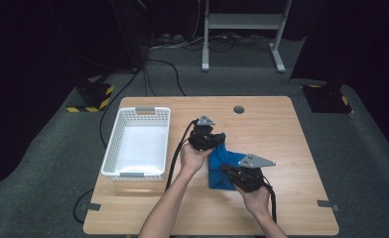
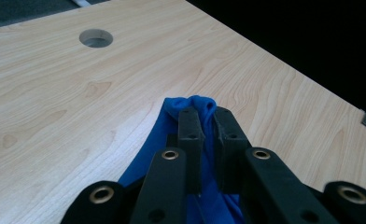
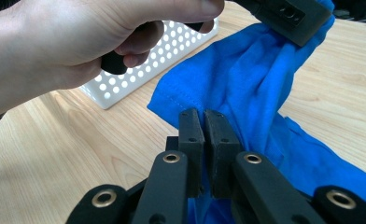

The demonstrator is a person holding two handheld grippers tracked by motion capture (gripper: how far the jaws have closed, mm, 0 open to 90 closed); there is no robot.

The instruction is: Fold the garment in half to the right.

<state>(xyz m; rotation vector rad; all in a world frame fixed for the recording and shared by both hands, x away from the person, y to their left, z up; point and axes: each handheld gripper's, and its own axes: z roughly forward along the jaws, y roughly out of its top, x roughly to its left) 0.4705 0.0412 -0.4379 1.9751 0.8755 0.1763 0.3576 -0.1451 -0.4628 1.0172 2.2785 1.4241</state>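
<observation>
**Both tongs pinching blue cloth, mid-surface**

- Cloth [image 1: 221,166]: blue, bunched, on wood surface [image 1: 282,148] just R of centre. One end lifted toward 11 o'clock, the rest trails down to 5 o'clock.
- L tongs [image 1: 213,140]: clamped on cloth's upper end. L gripper view: jaws nearly together, a fold of blue [image 2: 193,106] bulging out past the tips, more cloth hanging below.
- R tongs [image 1: 227,169]: clamped on lower part of cloth, at 5 o'clock from L tongs, near. R gripper view: jaws narrow w/ blue fabric [image 3: 246,88] between & beyond them; hemmed edge at 10 o'clock of the tips.
- Basket [image 1: 112,148]: white, perforated, at 9 o'clock of cloth, apart from it. R gripper view has its holed wall [image 3: 172,42] behind the L hand [image 3: 69,42].
- Round hole [image 1: 238,109] in surface at 12 o'clock, far edge.
- Cloth stretched slack btw the two grips, not taut.
</observation>
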